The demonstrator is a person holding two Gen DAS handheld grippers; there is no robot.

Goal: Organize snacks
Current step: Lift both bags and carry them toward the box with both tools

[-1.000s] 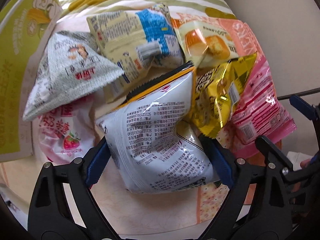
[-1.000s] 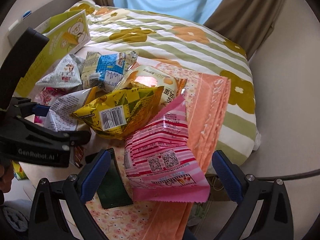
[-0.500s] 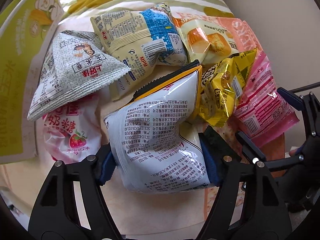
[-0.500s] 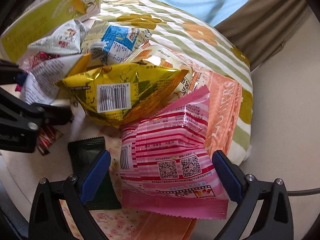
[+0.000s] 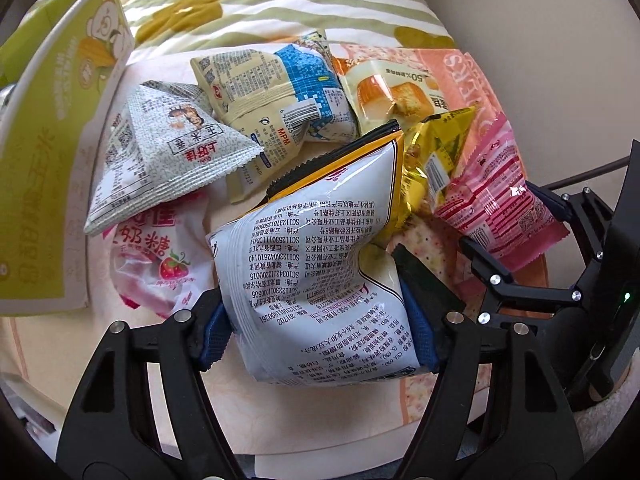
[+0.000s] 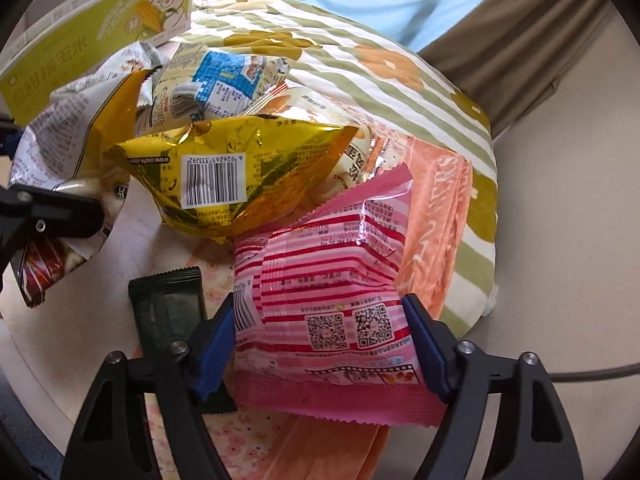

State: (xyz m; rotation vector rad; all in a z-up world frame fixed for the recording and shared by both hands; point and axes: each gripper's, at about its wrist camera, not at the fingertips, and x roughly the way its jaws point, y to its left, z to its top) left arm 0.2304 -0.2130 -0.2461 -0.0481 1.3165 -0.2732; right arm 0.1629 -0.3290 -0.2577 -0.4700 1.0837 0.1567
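Right now my left gripper (image 5: pixel 316 320) is clenched on a white snack bag with black print (image 5: pixel 316 264), its 2 blue pads pressing into the bag's sides so the foil creases between them. That bag sits at the near edge of the pile, tilted up over a dark green packet (image 5: pixel 424 284) that lies flat just to its right. My right gripper (image 6: pixel 320 344) is closing on a pink striped snack bag (image 6: pixel 332 292); the bag lies between the 2 blue pads, and both pads touch its sides. A gold foil bag with a barcode (image 6: pixel 236 176) leans over the far end of the pink bag. Farther back are a blue and cream packet (image 5: pixel 276 96) and a bread snack pack (image 5: pixel 392 92), side by side. To the far left, a grey triangular packet (image 5: pixel 168 152) rests on a strawberry candy bag (image 5: pixel 160 264), beside a green corn box (image 5: pixel 52 168) standing on edge. All of it lies on a pale floral cloth (image 5: pixel 120 356), with an orange towel (image 6: pixel 436 216) on the right and a striped flowered quilt (image 5: pixel 248 12) beyond.
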